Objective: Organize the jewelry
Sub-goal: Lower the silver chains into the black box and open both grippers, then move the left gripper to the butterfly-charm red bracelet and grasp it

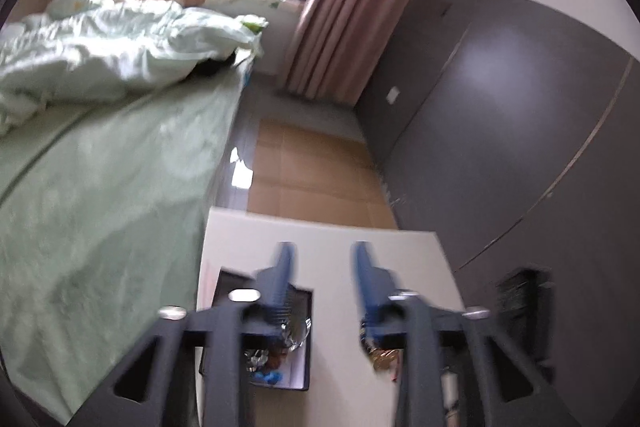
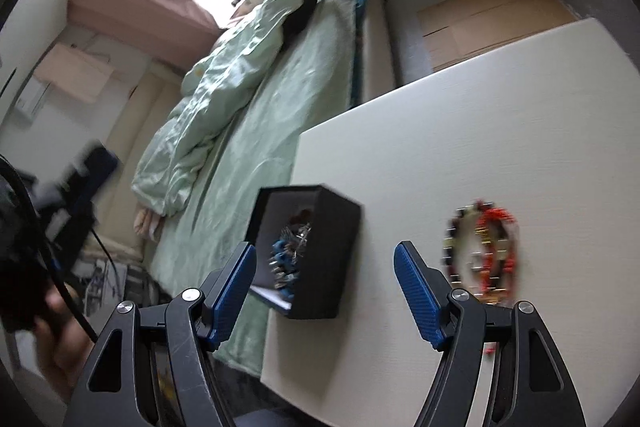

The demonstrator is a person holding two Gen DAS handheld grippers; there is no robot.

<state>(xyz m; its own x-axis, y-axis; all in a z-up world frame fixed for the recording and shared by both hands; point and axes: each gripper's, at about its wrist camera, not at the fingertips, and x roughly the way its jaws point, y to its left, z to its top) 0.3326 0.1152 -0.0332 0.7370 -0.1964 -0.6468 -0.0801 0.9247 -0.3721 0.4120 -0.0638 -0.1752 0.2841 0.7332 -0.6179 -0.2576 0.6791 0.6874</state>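
2 hand-held grippers hover over a pale rectangular table [image 2: 460, 131] beside a bed with a green sheet [image 2: 256, 131]. In the right wrist view, the right hand-held gripper [image 2: 325, 261] stands wide, its blue textured pads apart and holding nothing. An open black rectangular box [image 2: 320, 239] sits at about 12 o'clock from it, near the table's bed-side edge, with blue beads and silvery pieces tangled inside. A loose heap of red, dark and gold beaded bracelets [image 2: 482, 253] lies on the bare table at about 2 o'clock, apart from the box and just beyond the right pad.

In the left wrist view, which is blurred, the left hand-held gripper [image 1: 324, 259] is also parted, at a moderate width, with nothing between its tips. The box lies under its left finger at about 7 o'clock, and a gold-coloured piece [image 1: 384, 357] shows at 5 o'clock, partly hidden by the gripper frame.

The step in hand looks like fetching the bracelet heap for the box. To do it well, the right hand-held gripper should swing toward 2 o'clock, come down with 1 pad on either side of a single strand, and close gently so the beads do not scatter. Lifting slowly lets tangled loops show themselves. The left hand-held gripper could steady the box so it does not slide toward the table edge.
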